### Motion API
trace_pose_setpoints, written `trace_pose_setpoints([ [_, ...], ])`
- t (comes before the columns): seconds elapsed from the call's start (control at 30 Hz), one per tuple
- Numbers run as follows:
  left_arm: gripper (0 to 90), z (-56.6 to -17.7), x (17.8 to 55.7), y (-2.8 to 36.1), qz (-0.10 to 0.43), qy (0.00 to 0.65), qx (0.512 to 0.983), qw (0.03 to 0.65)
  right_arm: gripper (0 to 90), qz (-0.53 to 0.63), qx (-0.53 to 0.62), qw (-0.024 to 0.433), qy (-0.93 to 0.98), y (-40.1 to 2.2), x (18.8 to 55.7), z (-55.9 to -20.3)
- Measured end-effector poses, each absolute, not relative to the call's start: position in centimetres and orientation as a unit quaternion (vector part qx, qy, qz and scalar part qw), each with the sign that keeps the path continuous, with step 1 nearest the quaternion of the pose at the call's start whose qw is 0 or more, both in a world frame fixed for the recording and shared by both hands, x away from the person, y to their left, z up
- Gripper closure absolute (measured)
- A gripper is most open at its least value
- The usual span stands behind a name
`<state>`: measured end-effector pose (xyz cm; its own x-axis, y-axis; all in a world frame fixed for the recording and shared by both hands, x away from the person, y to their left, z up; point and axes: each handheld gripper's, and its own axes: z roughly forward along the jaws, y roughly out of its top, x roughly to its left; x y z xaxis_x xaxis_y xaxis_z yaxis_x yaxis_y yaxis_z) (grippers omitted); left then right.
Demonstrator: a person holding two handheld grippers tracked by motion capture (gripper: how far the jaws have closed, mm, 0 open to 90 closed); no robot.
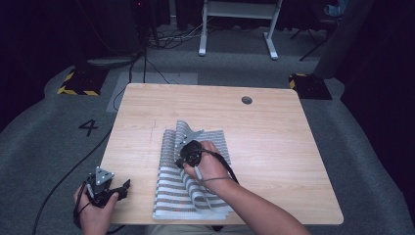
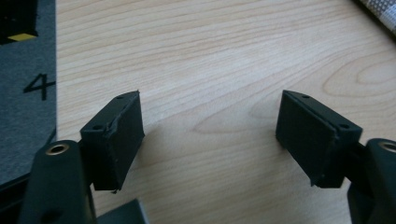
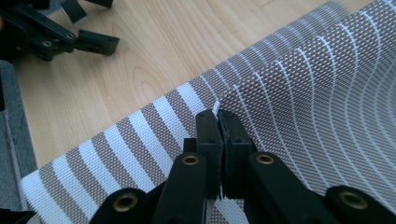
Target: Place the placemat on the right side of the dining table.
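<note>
A woven placemat (image 1: 178, 198) with brown-grey and white stripes lies at the front middle of the wooden table (image 1: 274, 147). Its far part is folded up and over. My right gripper (image 1: 180, 160) hovers over the mat's middle. In the right gripper view, this right gripper (image 3: 218, 116) is shut on an edge of the mat (image 3: 308, 93), and the pinched layer is raised off the striped layer beneath. My left gripper (image 1: 125, 187) is at the table's front left corner, apart from the mat. Its jaws (image 2: 210, 135) stand open over bare wood, with nothing between them.
A round cable hole (image 1: 246, 100) sits in the table's far right part. A corner of the mat (image 2: 380, 11) shows at the top right of the left gripper view. Grey carpet with a "4" mark (image 1: 88, 127) lies left of the table. A white desk frame (image 1: 235, 29) stands behind.
</note>
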<state>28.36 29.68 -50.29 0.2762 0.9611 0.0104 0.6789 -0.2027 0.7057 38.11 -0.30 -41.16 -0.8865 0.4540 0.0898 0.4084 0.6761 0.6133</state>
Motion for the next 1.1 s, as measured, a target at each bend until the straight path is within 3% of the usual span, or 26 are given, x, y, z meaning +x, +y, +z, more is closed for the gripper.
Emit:
trace_pose_setpoints([
  [0.6, 14.1, -50.4, 29.9, 29.5, 0.209, 0.564, 0.738, 0.306, 89.0, 0.363, 0.255, 0.105, 0.890, -8.5, 38.7, -32.3],
  [1.1, 13.3, -50.4, 30.1, 29.3, 0.208, 0.568, 0.735, 0.305, 89.1, 0.386, 0.306, 0.155, 0.856, -15.4, 41.1, -28.0],
])
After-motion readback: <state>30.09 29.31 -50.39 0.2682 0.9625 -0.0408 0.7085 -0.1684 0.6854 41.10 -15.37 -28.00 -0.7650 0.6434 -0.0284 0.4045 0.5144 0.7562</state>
